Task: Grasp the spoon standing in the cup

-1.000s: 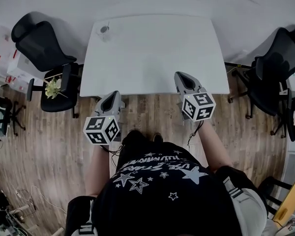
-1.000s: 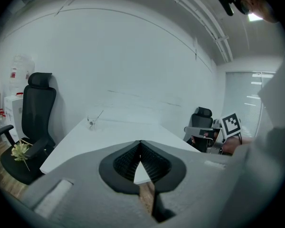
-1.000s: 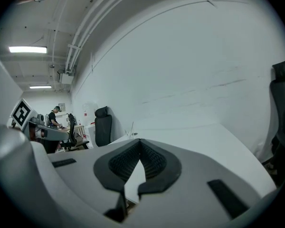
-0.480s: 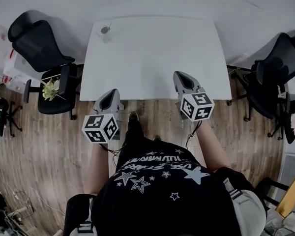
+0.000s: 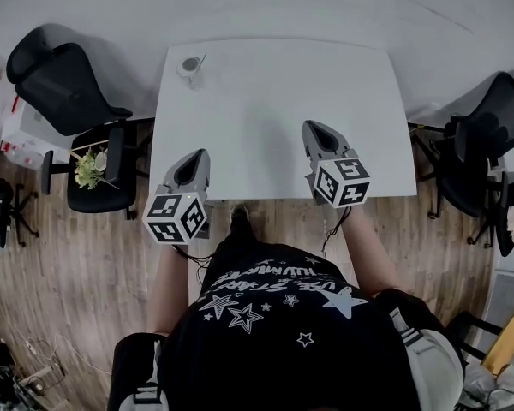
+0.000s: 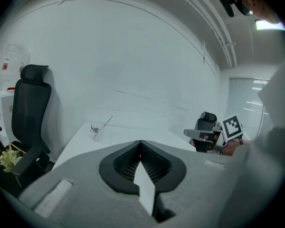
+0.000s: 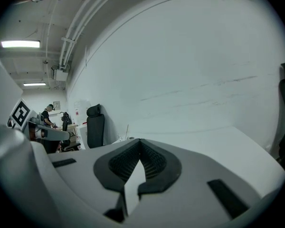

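At the table's near edge: both grippers shut tight, holding nothing.
Left gripper [image 5: 195, 156] and right gripper [image 5: 314, 128] hover over the white table [image 5: 283, 101], jaws pressed together. Well beyond, at the far left corner, the clear cup [image 5: 191, 66] holds the spoon [image 6: 106, 122], bowl down, handle slanting up to the right.
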Motion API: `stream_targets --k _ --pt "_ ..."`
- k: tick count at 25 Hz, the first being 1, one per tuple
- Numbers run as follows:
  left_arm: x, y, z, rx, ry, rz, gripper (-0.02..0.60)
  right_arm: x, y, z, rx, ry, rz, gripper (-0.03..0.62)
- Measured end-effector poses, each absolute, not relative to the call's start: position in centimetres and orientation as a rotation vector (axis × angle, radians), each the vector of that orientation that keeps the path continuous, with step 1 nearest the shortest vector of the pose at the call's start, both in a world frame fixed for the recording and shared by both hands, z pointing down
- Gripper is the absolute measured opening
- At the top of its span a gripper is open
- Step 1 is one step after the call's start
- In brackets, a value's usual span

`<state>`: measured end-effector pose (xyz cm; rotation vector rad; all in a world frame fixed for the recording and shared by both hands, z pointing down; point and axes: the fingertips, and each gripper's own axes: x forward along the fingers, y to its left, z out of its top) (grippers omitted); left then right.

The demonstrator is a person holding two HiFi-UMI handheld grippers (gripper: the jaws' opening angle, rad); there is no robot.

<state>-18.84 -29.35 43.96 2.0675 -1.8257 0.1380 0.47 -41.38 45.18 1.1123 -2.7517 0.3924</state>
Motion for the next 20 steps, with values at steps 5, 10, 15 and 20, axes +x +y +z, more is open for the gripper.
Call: stream_targets --k 5,10,15,20 --pt "-21.8 -32.2 43.9 2.074 -1.817 0.141 0.008 -2.8 -44.1 45.5 1.118 -2.746 0.416 0.009" --pt "-24.9 -34.0 44.6 2.055 -1.809 0.132 0.008 -6.1 -45.8 45.8 1.106 -2.736 0.421 0.009" --pt "-27.7 -35.4 44.6 2.051 -1.812 0.112 0.008 -8.9 -47.3 45.6 1.100 -2.734 0.422 0.009" --pt "-30.1 -36.6 44.7 2.050 -1.816 0.091 0.008 -12.1 -48.5 45.7 1.070 -2.734 0.423 0.009"
